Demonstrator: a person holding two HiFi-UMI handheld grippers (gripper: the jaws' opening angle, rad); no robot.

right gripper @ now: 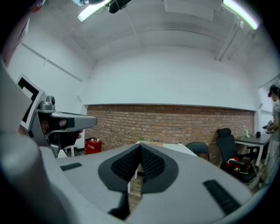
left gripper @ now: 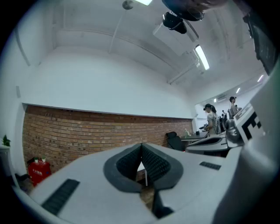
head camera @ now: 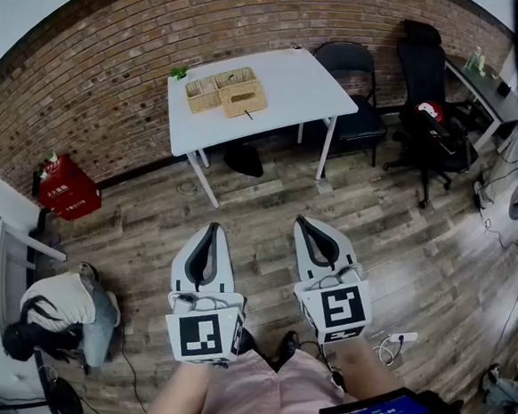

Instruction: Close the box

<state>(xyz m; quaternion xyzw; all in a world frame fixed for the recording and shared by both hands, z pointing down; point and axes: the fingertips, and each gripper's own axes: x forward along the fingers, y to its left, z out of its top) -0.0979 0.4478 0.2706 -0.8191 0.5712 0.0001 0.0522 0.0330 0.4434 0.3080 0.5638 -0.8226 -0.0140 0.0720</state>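
Two woven boxes sit side by side on a white table [head camera: 295, 88] by the brick wall: a pale one [head camera: 205, 93] and a browner one [head camera: 243, 98]. Whether either has a lid I cannot tell. Both grippers are held level, close to the person's body and far short of the table. My left gripper [head camera: 211, 227] is shut, its dark pads meeting at the tips [left gripper: 141, 144] with nothing between them. My right gripper [head camera: 301, 220] is shut and empty too [right gripper: 140, 145]. The table edge [right gripper: 175, 147] shows beyond the right jaws.
Wooden floor lies between me and the table. A black folding chair [head camera: 354, 71] and an office chair [head camera: 429, 90] stand right of it. A red case [head camera: 66, 191] is by the wall at left, a crouched person [head camera: 58, 315] lower left, a power strip [head camera: 400, 338] on the floor.
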